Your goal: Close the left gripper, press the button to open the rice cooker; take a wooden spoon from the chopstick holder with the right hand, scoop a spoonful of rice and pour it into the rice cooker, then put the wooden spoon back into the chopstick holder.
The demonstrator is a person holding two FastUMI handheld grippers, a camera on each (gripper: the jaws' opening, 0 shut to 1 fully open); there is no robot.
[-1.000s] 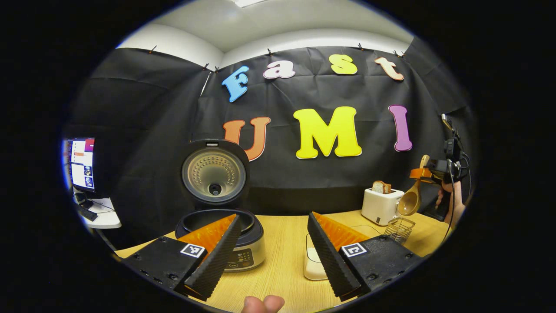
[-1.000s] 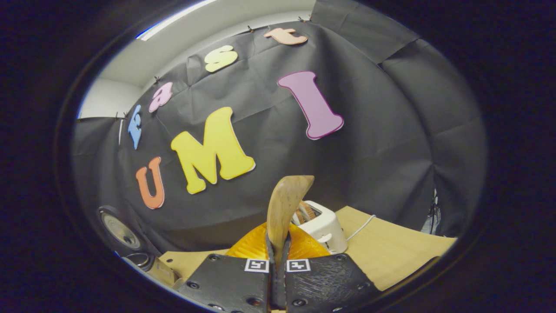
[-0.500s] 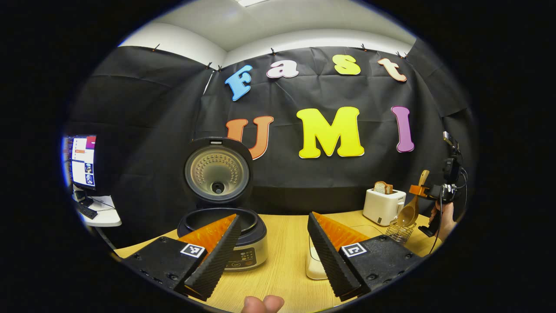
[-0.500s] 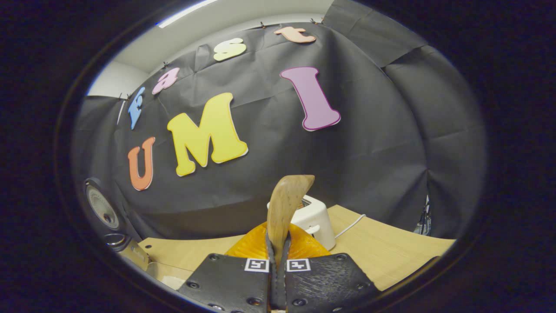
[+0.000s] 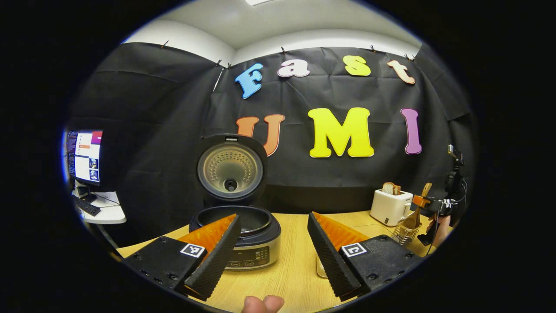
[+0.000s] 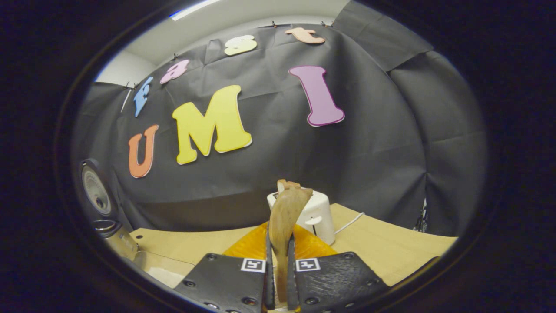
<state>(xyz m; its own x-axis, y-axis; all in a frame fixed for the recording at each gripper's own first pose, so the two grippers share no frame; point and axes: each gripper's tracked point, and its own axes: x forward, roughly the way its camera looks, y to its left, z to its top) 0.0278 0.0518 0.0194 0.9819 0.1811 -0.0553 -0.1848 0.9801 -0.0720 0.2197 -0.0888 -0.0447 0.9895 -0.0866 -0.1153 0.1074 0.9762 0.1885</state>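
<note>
The rice cooker [image 5: 254,248] stands open on the wooden table, its lid [image 5: 230,169] upright and the inner pot dark. My left gripper [image 5: 273,215] is open in front of it, with nothing between its fingers. Far right in the left gripper view, my right gripper [image 5: 423,201] holds the wooden spoon [image 5: 415,215] upright, its bowl down inside the wire chopstick holder [image 5: 403,234]. In the right gripper view, my right gripper [image 6: 278,237] is shut on the spoon's handle [image 6: 286,206], which rises between the fingers. A white rice container [image 5: 319,271] shows partly behind my left gripper's right finger.
A white toaster [image 5: 391,206] with a slice of bread stands just left of the chopstick holder and shows as the toaster [image 6: 319,213] behind the spoon handle. A monitor [image 5: 84,156] sits on a side desk at far left. Fingertips of a hand [image 5: 263,303] show at the bottom edge.
The right gripper came down with the spoon, so the bowl went from above the wire holder into it. The left gripper's view swung slightly left; it stayed open.
</note>
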